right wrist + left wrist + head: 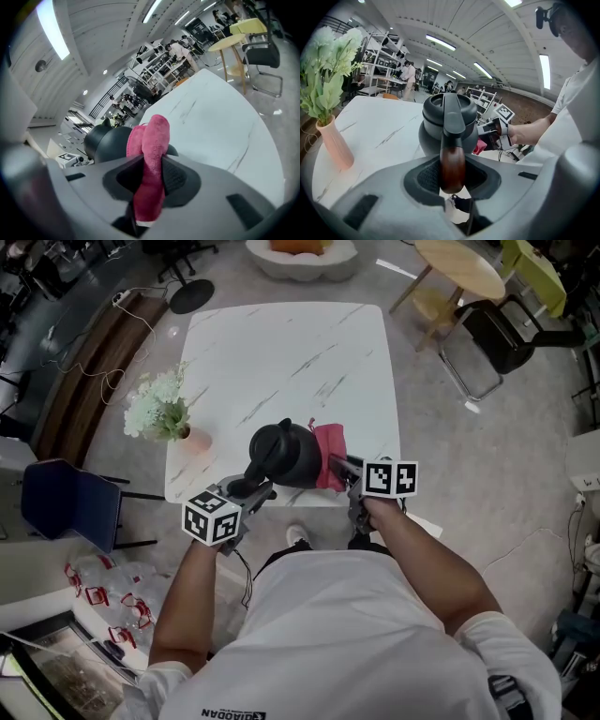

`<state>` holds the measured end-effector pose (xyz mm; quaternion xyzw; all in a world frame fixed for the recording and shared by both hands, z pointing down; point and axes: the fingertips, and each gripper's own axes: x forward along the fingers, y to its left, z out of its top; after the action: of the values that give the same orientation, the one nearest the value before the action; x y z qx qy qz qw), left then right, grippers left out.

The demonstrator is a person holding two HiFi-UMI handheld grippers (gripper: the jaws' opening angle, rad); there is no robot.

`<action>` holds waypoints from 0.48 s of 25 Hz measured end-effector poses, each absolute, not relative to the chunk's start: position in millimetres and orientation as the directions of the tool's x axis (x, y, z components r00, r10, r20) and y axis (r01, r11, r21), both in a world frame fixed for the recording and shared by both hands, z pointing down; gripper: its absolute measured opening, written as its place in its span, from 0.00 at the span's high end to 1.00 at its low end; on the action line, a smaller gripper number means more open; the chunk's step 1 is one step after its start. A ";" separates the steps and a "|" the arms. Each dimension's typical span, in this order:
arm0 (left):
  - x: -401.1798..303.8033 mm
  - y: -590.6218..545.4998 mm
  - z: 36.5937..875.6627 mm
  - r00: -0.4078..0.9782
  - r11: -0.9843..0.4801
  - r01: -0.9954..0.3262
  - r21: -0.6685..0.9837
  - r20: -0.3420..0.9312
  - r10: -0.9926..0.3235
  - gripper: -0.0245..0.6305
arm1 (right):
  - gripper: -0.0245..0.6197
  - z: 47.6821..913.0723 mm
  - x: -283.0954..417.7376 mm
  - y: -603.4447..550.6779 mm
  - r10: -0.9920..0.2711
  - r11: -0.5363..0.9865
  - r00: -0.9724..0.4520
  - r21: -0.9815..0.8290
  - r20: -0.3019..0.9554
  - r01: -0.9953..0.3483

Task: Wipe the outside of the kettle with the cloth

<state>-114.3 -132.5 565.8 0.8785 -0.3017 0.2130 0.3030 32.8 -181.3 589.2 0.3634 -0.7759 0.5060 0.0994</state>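
A black kettle [284, 454] stands near the front edge of the white marble table [281, 362]. My left gripper [246, 490] is shut on the kettle's brown wooden handle [452, 164], with the kettle body [449, 123] straight ahead of it. My right gripper [345, 470] is shut on a folded pink cloth [151, 161]. The cloth [329, 454] lies against the kettle's right side; in the right gripper view the kettle [108, 140] shows just left of it.
A vase of white flowers [161, 412] stands at the table's left edge, also close on the left in the left gripper view as the vase [333, 140]. A blue chair [66, 504] is left of the table; a round wooden table [459, 266] and black chair [497, 338] at back right.
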 end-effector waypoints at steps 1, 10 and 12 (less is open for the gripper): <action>-115.0 -131.7 566.3 0.728 -0.632 -0.660 0.406 0.553 -0.405 0.81 | 0.81 593.7 34.5 -181.1 -0.463 0.217 -0.713 -0.712 0.527 -0.668; -112.5 -130.2 567.1 0.731 -0.664 -0.649 0.373 0.548 -0.407 0.82 | 0.81 630.8 56.6 -186.7 -0.435 0.186 -0.669 -0.667 0.603 -0.722; -111.5 -129.2 568.1 0.727 -0.691 -0.639 0.337 0.557 -0.401 0.82 | 0.81 640.6 59.7 -186.5 -0.422 0.192 -0.655 -0.644 0.627 -0.740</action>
<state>-111.5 -129.2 568.1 0.8914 -0.2918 0.2262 0.2629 59.7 -186.5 640.6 0.3845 -0.7558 0.5063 0.1571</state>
